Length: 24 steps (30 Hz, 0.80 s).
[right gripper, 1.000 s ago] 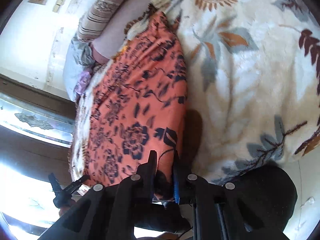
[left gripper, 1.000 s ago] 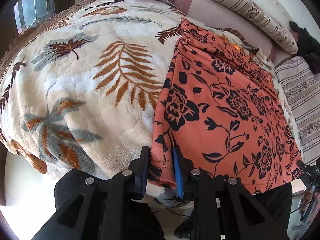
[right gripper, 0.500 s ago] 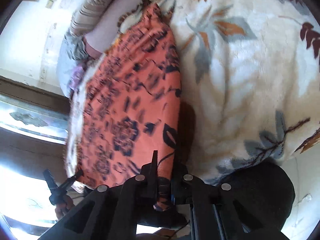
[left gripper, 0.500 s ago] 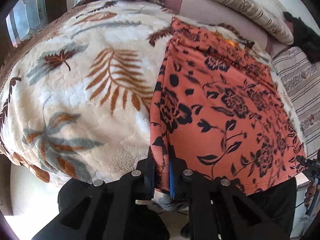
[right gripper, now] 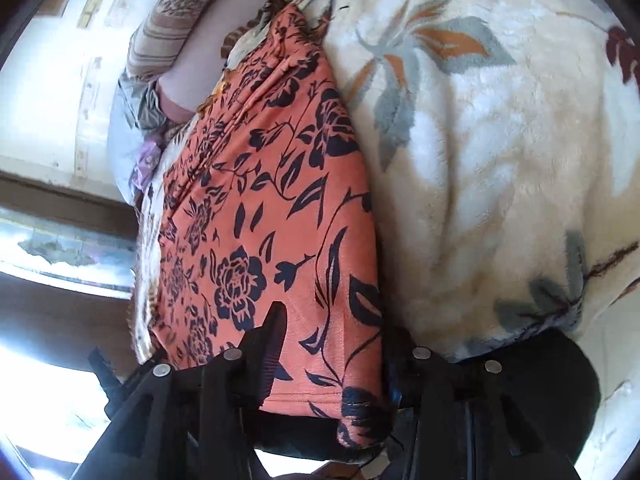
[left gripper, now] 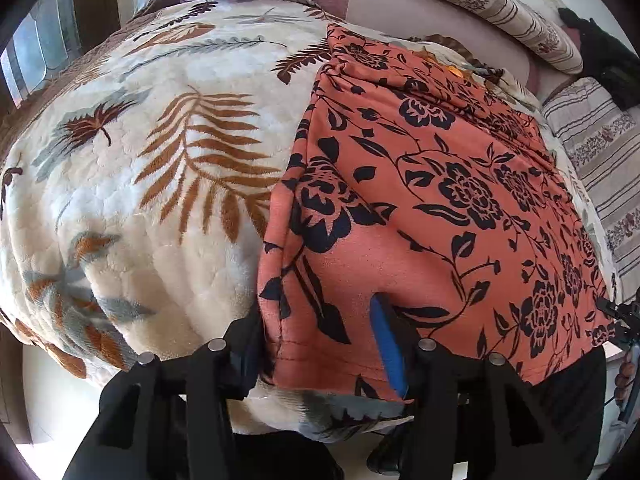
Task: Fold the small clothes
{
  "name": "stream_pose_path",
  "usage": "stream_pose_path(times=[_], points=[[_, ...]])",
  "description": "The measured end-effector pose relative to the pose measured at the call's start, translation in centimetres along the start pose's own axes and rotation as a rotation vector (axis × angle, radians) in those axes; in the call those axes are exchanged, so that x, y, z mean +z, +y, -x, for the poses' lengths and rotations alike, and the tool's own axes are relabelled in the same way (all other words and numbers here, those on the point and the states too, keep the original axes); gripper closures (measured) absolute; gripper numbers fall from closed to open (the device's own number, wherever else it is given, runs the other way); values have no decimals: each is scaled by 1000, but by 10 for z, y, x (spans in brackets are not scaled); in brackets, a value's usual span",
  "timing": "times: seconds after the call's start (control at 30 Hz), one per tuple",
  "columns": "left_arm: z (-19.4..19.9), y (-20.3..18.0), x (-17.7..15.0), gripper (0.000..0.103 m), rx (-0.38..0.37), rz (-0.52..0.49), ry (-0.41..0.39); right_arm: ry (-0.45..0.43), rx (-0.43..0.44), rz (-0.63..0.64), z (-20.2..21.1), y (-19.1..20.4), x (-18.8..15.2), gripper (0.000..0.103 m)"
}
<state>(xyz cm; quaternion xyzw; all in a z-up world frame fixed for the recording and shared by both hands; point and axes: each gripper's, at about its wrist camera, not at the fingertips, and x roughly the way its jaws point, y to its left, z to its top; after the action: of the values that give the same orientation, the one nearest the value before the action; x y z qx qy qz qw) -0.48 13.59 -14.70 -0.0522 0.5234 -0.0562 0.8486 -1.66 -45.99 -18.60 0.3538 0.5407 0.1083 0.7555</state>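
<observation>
Left wrist: left gripper (left gripper: 320,344) jaws just opened, releasing the orange floral garment (left gripper: 420,200); the hem lies slack between them on the blanket (left gripper: 160,160). Right wrist: right gripper (right gripper: 332,364) likewise released, corner between its fingers. Fold laid; regrasp likely next.

Both cams sit just behind their fingers, tilted steeply down, close over the bed (left gripper: 168,184) edge. Left cam looks from the cloth (left gripper: 432,200) near-left corner; right cam from its near-right corner. Both share cloth, blanket, pillows (right gripper: 168,28).
</observation>
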Motion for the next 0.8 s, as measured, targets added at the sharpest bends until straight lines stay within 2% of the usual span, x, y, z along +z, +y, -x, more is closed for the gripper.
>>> stream_pose_path(times=[0.03, 0.07, 0.1, 0.2, 0.27, 0.3, 0.33, 0.4, 0.47, 0.5, 0.63, 0.73, 0.77, 0.8], points=[[0, -2, 2, 84, 23, -14, 2, 11, -21, 3, -2, 0, 1, 71], [2, -3, 6, 95, 7, -14, 6, 27, -46, -6, -3, -2, 3, 91], [6, 0, 10, 95, -20, 10, 2, 36, -35, -18, -1, -3, 5, 95], [34, 1, 22, 95, -64, 40, -66, 2, 40, -15, 21, 11, 13, 96], [48, 2, 28, 95, -63, 32, -103, -38, 68, 8, 38, 23, 17, 96], [45, 6, 30, 95, -59, 43, -88, -45, 74, 10, 40, 25, 20, 96], [32, 11, 30, 95, -67, 69, -38, -34, 68, 4, 37, 23, 23, 96], [-1, 21, 25, 95, -39, 105, 87, 47, 12, -40, 9, 5, 27, 96], [-7, 19, 33, 95, -51, 100, 96, 109, 16, -101, -11, -7, 31, 96], [1, 14, 43, 95, -68, 90, 52, 108, 31, -96, -11, -3, 38, 96], [42, -3, 123, 95, -159, 42, -132, -5, 138, -1, 15, 47, 103, 96], [53, -15, 209, 95, -212, 25, -279, -150, 216, 62, 32, 91, 179, 96], [47, -17, 236, 91, -209, 32, -310, -212, 230, 61, 35, 101, 204, 96], [34, -20, 261, 83, -198, 35, -331, -280, 237, 38, 33, 105, 233, 95]])
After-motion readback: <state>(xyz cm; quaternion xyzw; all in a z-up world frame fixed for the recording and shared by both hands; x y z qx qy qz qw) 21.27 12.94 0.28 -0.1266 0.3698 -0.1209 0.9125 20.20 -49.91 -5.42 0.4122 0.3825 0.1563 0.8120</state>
